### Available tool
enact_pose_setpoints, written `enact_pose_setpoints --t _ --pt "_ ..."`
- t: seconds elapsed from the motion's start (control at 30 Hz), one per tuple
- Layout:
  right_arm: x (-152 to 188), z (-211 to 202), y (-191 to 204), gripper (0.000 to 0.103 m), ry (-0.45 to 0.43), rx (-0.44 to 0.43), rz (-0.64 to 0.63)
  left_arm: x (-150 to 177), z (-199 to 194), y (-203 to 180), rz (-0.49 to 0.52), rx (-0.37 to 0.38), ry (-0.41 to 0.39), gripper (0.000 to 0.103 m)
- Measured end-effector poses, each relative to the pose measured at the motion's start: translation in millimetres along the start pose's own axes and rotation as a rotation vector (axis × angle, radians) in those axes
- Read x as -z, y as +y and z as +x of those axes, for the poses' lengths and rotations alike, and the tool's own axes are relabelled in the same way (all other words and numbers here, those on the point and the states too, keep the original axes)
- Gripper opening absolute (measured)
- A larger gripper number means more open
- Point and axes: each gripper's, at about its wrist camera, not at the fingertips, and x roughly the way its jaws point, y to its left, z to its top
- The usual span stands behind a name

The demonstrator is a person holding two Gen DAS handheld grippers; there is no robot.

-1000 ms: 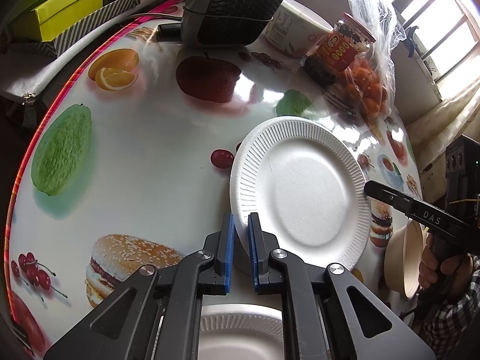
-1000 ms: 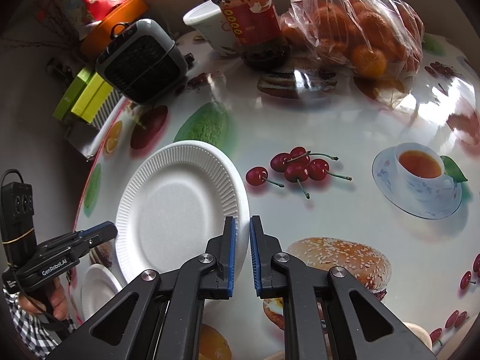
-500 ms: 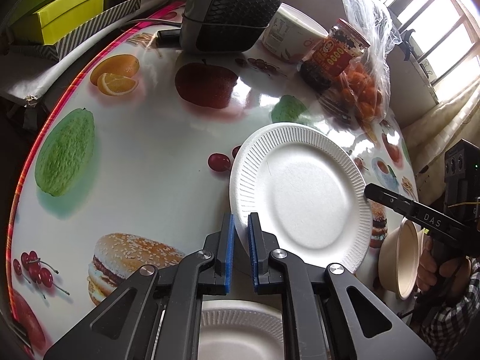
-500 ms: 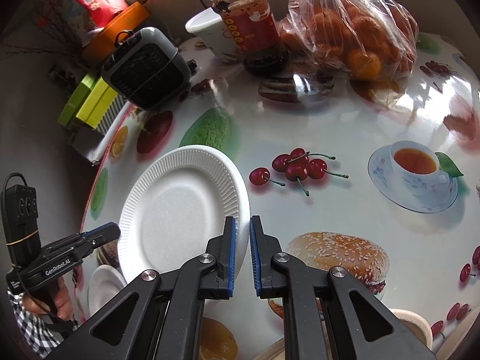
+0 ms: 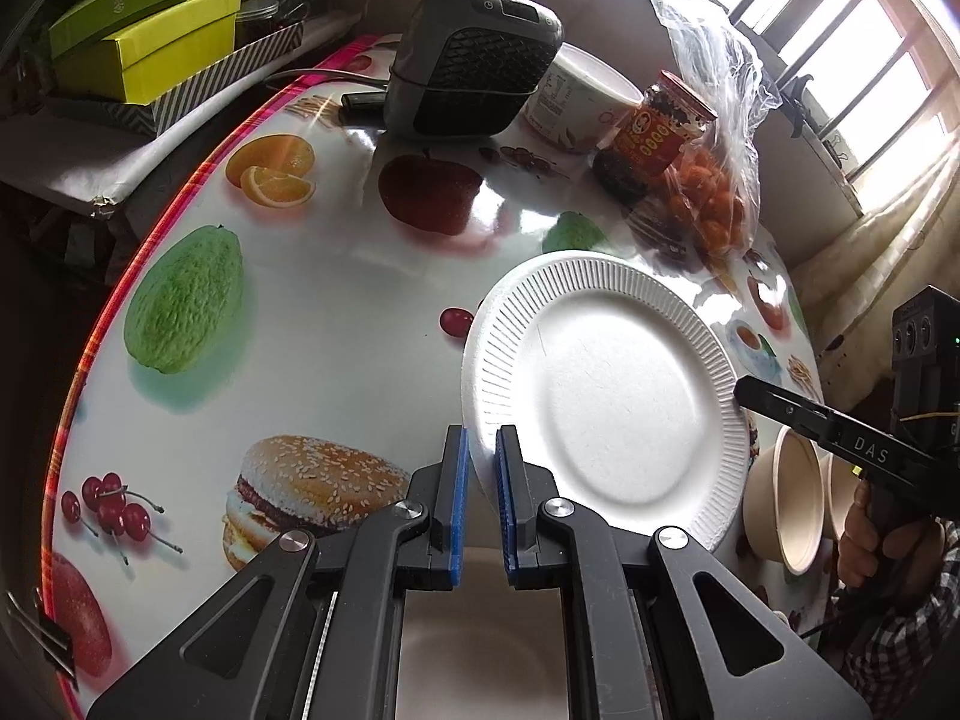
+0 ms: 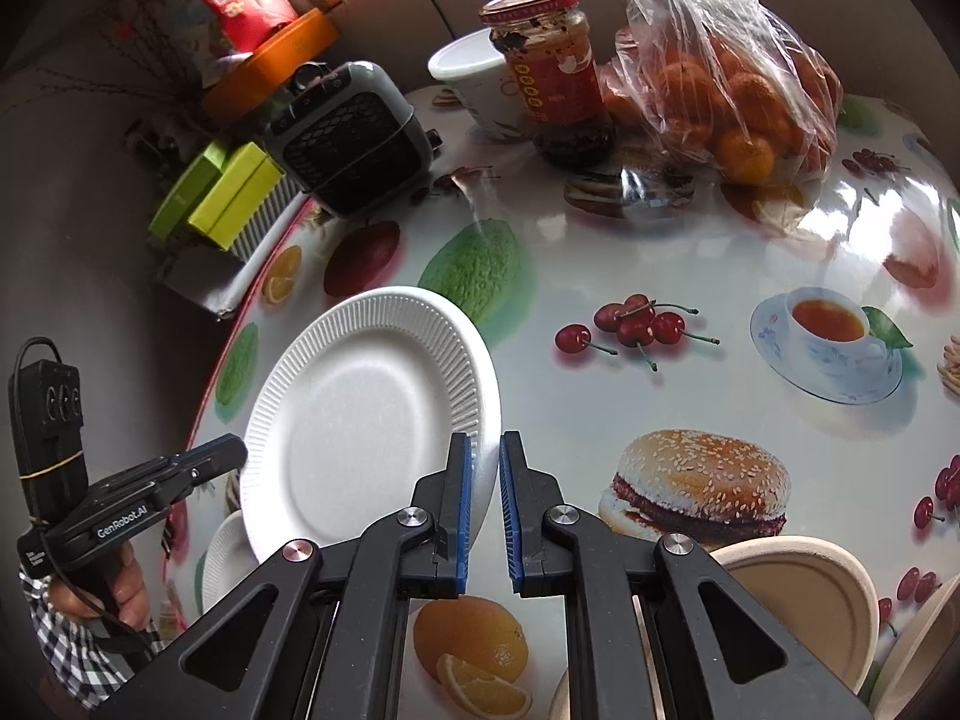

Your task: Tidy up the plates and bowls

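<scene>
A white ribbed foam plate (image 5: 606, 396) (image 6: 372, 420) hangs tilted above the printed table (image 5: 336, 300), held from both sides. My left gripper (image 5: 480, 450) is shut on its left rim; in the right wrist view it shows as a black tool (image 6: 216, 456) in a hand. My right gripper (image 6: 485, 456) is shut on the opposite rim, and its tip (image 5: 780, 405) meets the plate's right edge. A second white plate (image 5: 480, 630) (image 6: 222, 552) lies below. Beige bowls (image 5: 792, 498) (image 6: 810, 588) sit near the front edge.
At the back stand a grey heater (image 5: 474, 84), a white tub (image 5: 576, 99), a red-labelled jar (image 5: 654, 138) and a bag of oranges (image 5: 714, 204). Green boxes (image 5: 150, 42) lie beyond the table's pink left edge (image 5: 138, 264).
Both grippers have risen together with the plate still pinched between them; it hangs higher above the table and more of the far tabletop shows.
</scene>
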Motion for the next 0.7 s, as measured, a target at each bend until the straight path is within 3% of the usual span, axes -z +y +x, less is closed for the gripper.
enact_pose_setpoints --t 0.7 --pt "53.3 -23.5 60.7 0.010 -0.014 -0.028 -0.080 49.8 -55.8 28.7 -0.016 -0.009 -0.070 0.009"
